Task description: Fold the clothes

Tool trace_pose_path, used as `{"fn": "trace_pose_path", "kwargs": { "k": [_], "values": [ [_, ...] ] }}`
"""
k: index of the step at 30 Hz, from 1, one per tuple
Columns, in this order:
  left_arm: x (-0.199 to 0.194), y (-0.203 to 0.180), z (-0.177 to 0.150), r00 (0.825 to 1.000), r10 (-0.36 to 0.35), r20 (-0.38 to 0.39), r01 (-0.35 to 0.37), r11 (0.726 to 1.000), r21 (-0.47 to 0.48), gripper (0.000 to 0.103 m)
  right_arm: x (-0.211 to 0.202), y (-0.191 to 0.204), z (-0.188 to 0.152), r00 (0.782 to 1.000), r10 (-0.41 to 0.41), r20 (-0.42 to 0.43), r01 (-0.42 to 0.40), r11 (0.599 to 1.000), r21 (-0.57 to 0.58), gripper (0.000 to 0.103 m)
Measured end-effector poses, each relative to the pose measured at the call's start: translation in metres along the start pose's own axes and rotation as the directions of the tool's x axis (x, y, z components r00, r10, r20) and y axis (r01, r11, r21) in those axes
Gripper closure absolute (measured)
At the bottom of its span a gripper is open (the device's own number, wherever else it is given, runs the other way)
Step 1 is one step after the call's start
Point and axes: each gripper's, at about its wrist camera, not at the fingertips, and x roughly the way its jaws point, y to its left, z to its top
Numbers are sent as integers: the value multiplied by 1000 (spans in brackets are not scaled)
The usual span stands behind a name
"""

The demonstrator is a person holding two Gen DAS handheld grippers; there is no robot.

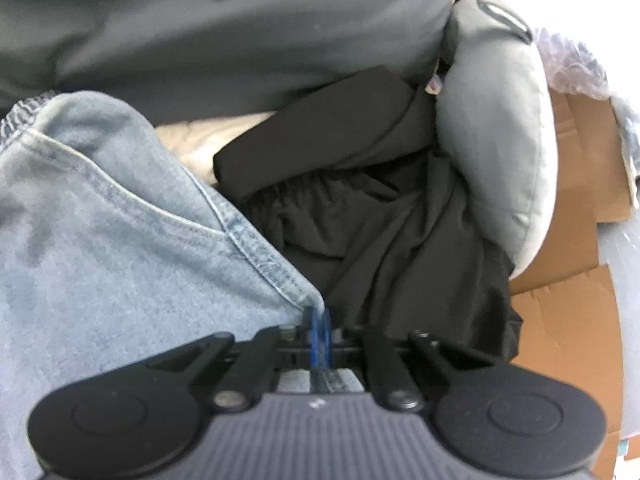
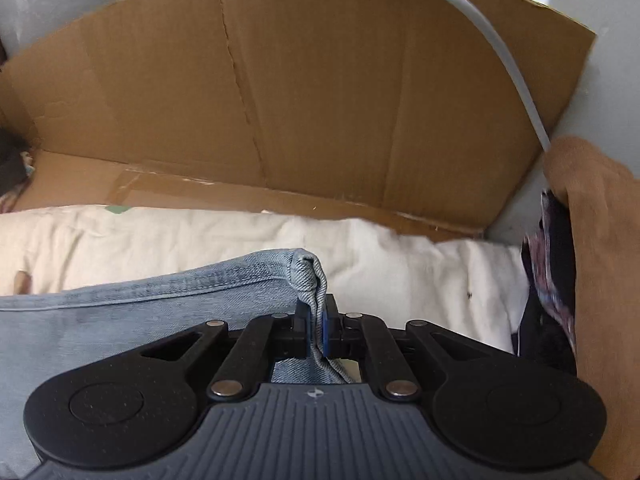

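Both of my grippers, left (image 1: pixel 319 326) and right (image 2: pixel 318 322), are pinching the jeans (image 1: pixel 120 216) tight over the cream sheet (image 2: pixel 400 256).

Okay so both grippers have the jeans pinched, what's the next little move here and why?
Probably lift both ends together and pull gently apart to draw the denim flat. The left gripper is shut on the jeans at a seamed edge, and the right gripper is shut on a bunched corner, so the fabric looks slack. The cream bedding offers room to lay them flat.
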Motion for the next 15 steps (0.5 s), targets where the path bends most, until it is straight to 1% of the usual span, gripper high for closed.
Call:
{"fn": "trace_pose_path", "kwargs": {
  "k": [2, 6, 8, 10, 12, 14, 15],
  "values": [
    [-4, 0, -3, 1000, 4, 3, -4, 1000, 20, 99, 14, 3, -1, 999, -29, -22, 29, 999, -23, 100],
    [-13, 0, -10, 1000, 11, 9, -12, 998, 59, 93, 39, 13, -3, 996, -74, -48, 70, 994, -80, 100],
    [-18, 0, -13, 1000, 15, 12, -16, 997, 78, 91, 45, 14, -1, 995, -82, -52, 78, 994, -78, 100],
    [-22, 0, -17, 1000, 18, 16, -20, 995, 98, 75, 47, 11, 2, 995, -79, -57, 76, 995, -61, 100],
    [-28, 1, -21, 1000, 21, 20, -23, 993, 120, 74, 49, 12, 2, 995, -87, -57, 82, 993, -86, 100],
    [-41, 6, -34, 999, 13, 31, -18, 986, 166, 74, 49, 15, 2, 994, -95, -52, 89, 990, -109, 100],
    [-46, 10, -40, 999, 10, 36, -17, 982, 188, 72, 49, 15, 3, 994, -98, -48, 93, 990, -109, 100]
  ]
}}
